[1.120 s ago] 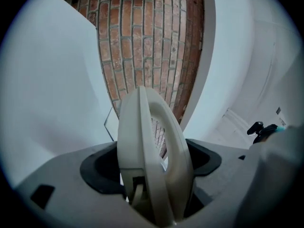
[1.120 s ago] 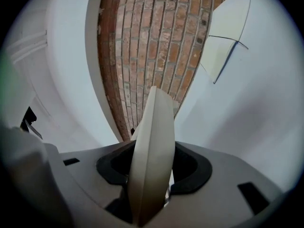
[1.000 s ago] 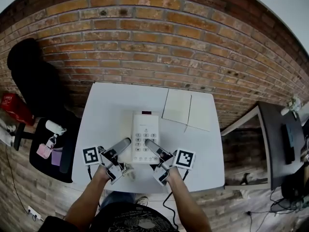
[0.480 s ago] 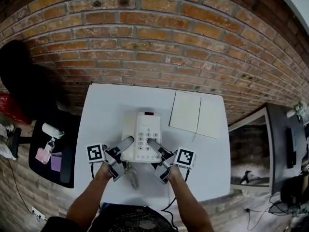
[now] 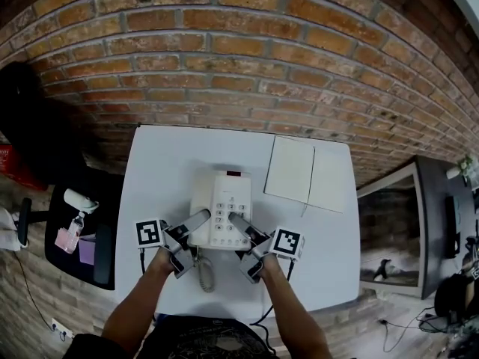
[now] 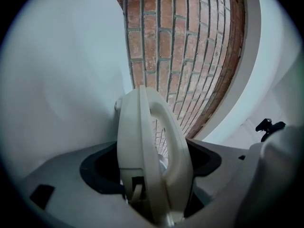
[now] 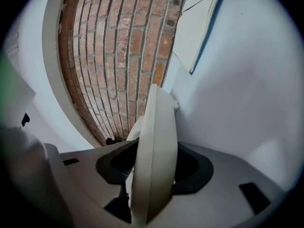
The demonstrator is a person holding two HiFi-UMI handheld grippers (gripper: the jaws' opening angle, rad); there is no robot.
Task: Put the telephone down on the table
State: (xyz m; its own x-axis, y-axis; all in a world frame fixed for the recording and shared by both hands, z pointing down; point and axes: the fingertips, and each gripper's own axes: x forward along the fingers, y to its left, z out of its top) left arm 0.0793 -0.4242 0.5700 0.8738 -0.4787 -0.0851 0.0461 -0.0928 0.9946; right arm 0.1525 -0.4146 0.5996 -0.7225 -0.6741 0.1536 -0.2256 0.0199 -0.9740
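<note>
In the head view the telephone (image 5: 222, 204) lies keypad up in the middle of the white counter (image 5: 161, 170). The left hand-held gripper (image 5: 200, 219) has its near corner on the handset side, and the right hand-held gripper (image 5: 234, 220) has the corner on the keypad side. The jaws cover the near edge, and from above it is not plain whether the base touches the counter. A coiled cord (image 5: 203, 273) trails between the hands, its start hidden. An open notebook (image 5: 308, 172) lies well apart to the right.

In the left gripper view the jaws are clamped on the telephone's edge. The handset arches above them and the lowest part is cut off by the frame.

In the right gripper view the jaws grip the other edge, having just eased slightly wider. Shadow at the foot hides the contact on one side.
</note>
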